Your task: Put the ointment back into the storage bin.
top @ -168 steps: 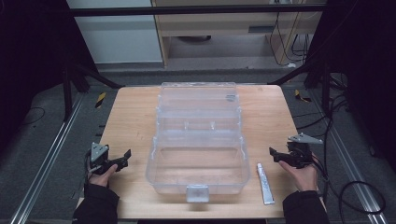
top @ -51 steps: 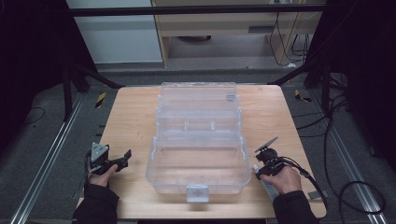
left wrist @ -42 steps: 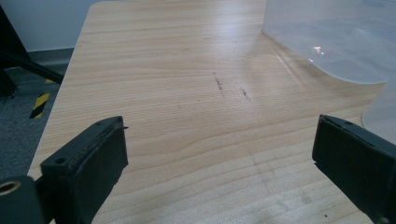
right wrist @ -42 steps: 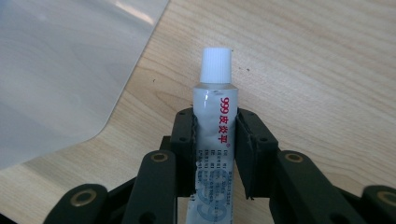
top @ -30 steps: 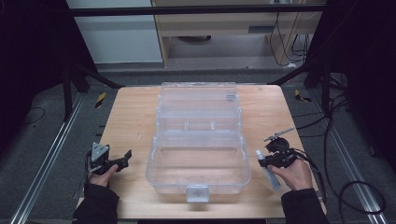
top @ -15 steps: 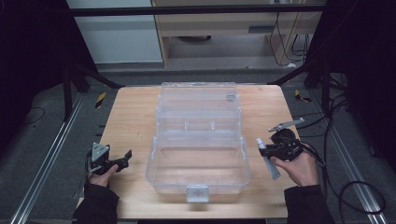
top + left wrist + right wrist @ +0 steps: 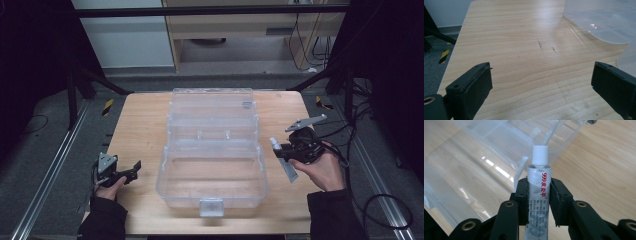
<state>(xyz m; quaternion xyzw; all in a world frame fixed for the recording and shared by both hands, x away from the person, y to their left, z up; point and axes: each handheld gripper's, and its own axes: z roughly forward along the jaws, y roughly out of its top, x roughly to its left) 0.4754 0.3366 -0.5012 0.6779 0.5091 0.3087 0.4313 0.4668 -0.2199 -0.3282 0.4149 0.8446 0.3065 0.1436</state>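
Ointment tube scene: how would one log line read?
right gripper: shut on ointment tube, lifted | left gripper: open, idle | clear plastic box: open

The table (image 7: 145, 130) is pale matt wood with visible grain, the open box (image 7: 212, 165) clear glossy plastic, the tube (image 7: 539, 195) smooth and shiny with a ribbed white plastic cap (image 7: 540, 153).
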